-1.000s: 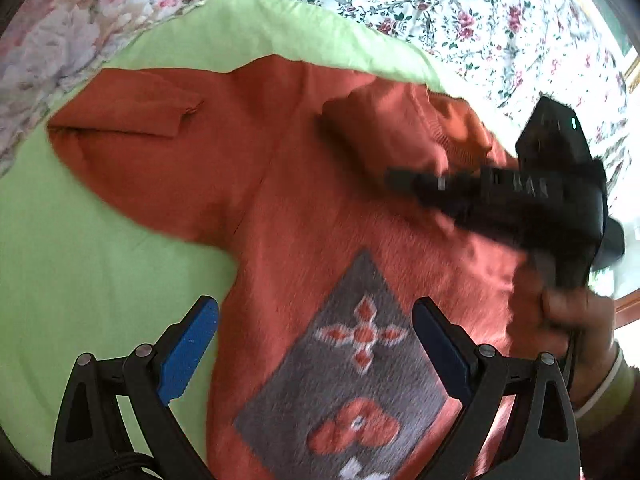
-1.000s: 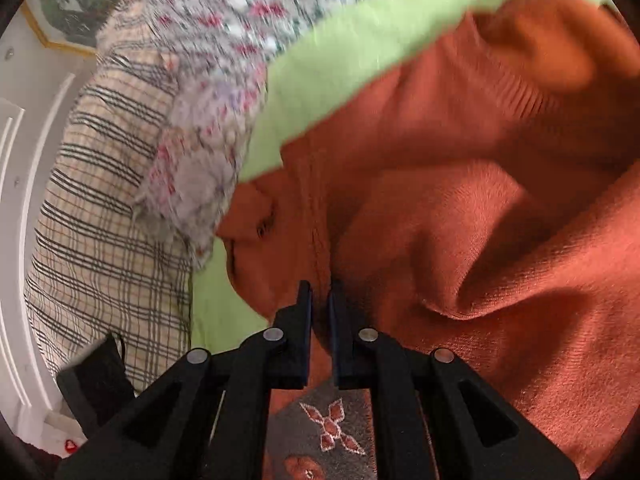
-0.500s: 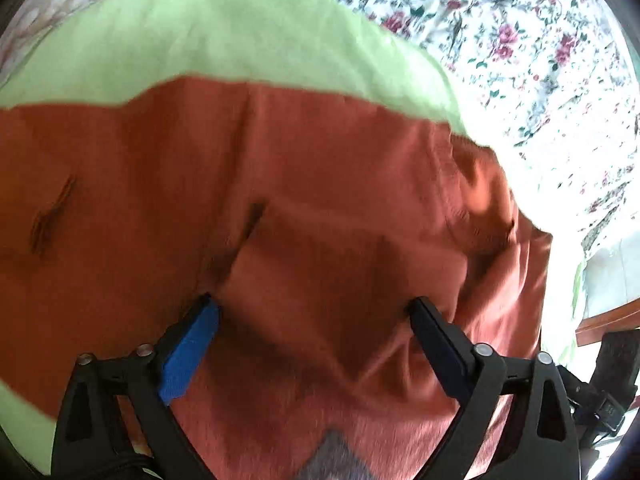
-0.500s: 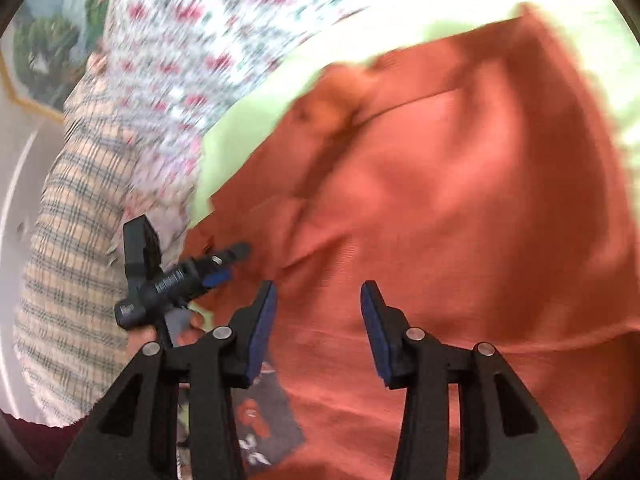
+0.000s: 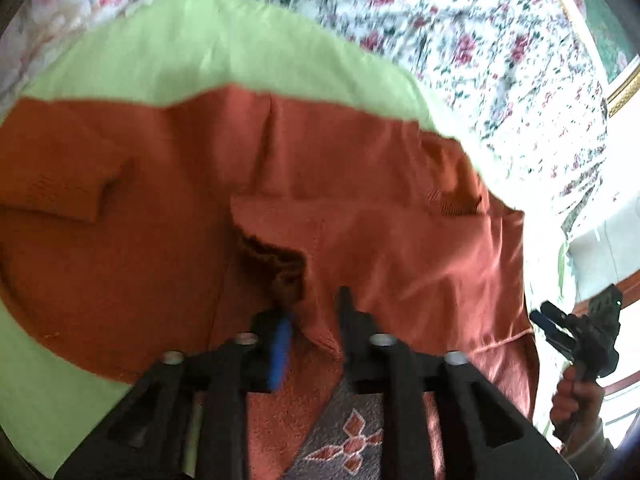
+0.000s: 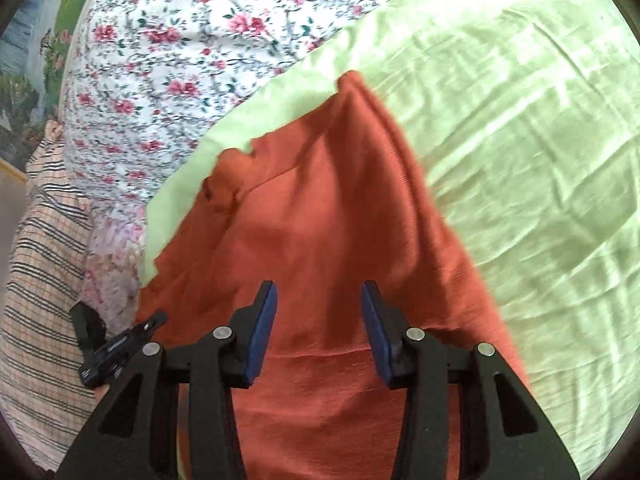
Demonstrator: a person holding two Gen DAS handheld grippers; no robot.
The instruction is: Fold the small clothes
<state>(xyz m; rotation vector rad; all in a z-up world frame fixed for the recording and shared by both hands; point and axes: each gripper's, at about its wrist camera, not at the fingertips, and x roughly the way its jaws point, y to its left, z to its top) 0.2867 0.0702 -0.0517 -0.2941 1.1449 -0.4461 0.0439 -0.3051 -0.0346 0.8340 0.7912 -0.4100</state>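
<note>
An orange sweater with a grey diamond motif lies on a green sheet. One sleeve is folded in across the chest, its dark cuff opening just ahead of my left gripper. The left jaws are closing, with a ridge of that sleeve between them, and the blurred blue pad is not visibly pressing. My right gripper hovers open over the sweater with nothing between its pads. It also shows at the right edge as the right gripper, held by a hand.
Floral bedding lies beyond the green sheet. A plaid cloth lies at the left edge of the right wrist view, where the left gripper also shows. A framed picture hangs behind.
The right gripper opened and drew back off the sweater toward its side. The left gripper moved up over the chest and narrowed its wide jaws around the folded sleeve.
</note>
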